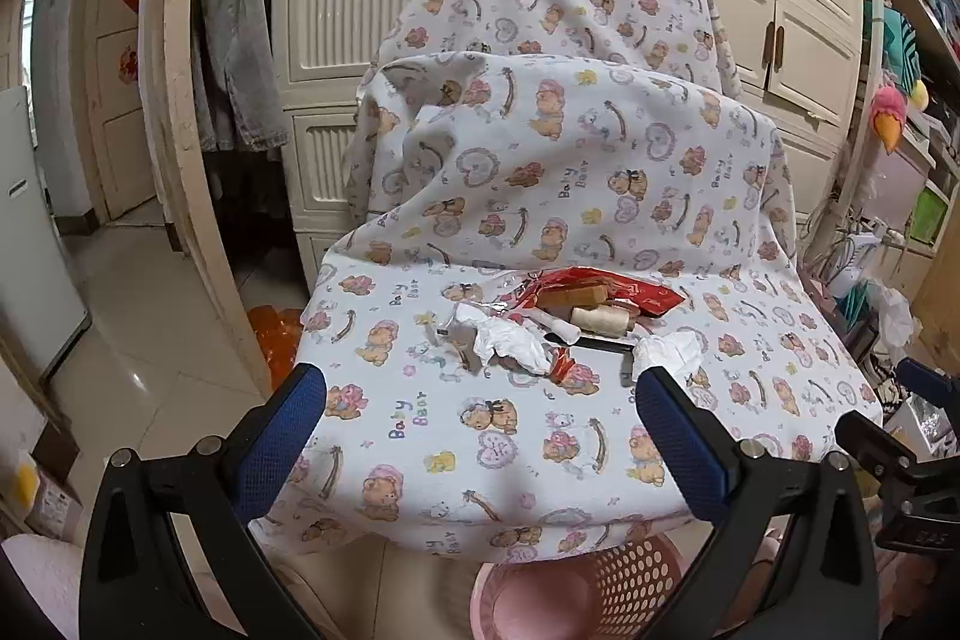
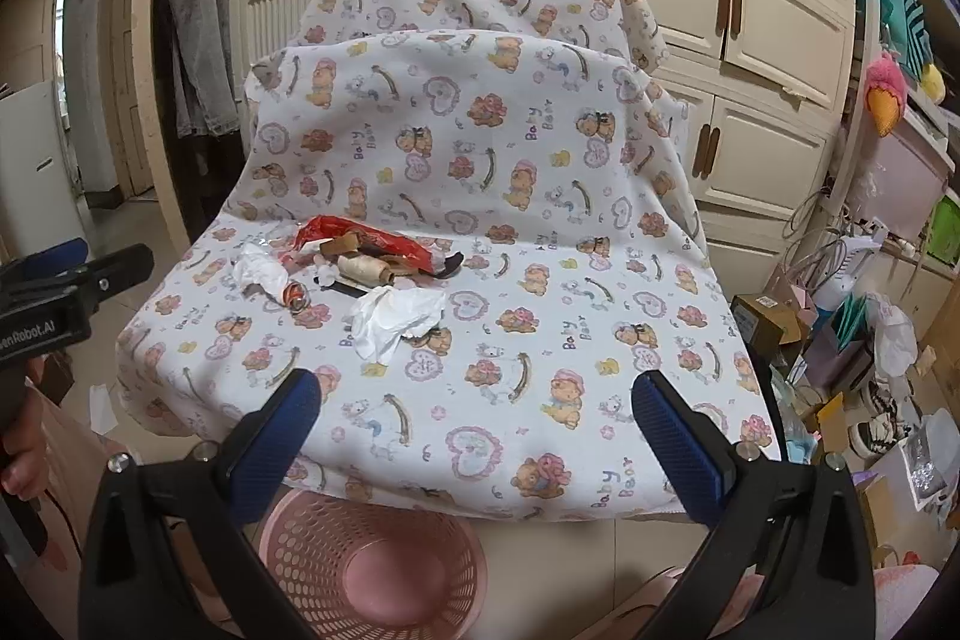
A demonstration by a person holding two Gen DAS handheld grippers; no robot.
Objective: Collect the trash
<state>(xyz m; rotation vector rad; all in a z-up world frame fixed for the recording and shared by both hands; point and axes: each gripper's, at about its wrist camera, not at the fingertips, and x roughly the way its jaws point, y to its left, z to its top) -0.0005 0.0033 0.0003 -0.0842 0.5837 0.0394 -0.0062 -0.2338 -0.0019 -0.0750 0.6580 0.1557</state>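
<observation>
1. A chair draped in a bear-print sheet (image 1: pixel 528 436) carries a small heap of trash toward the rear of the seat, close to where the backrest rises.
2. In the heap: a red wrapper (image 1: pixel 606 289) at the back, a cream spool of thread (image 1: pixel 600 321) just in front of it, and a black strip (image 1: pixel 594 342) lying beside the spool.
3. A crumpled white tissue (image 1: pixel 510 343) sits on the heap's left side; a second white tissue (image 2: pixel 396 316) lies nearest the seat's front edge, apart from the wrapper.
4. A pink perforated basket (image 2: pixel 372 562) stands on the floor below the seat's front edge.
5. The left hand-held gripper (image 1: pixel 480 436) hovers over the front of the seat, its blue-padded fingers (image 1: pixel 282 442) spread wide and holding nothing.
6. The right hand-held gripper (image 2: pixel 477 436) hangs above the seat's front edge, jaws likewise apart and empty, its pads (image 2: pixel 678 442) clear of the cloth.
7. Cream cabinet doors (image 2: pixel 774 10) fill the background.
</observation>
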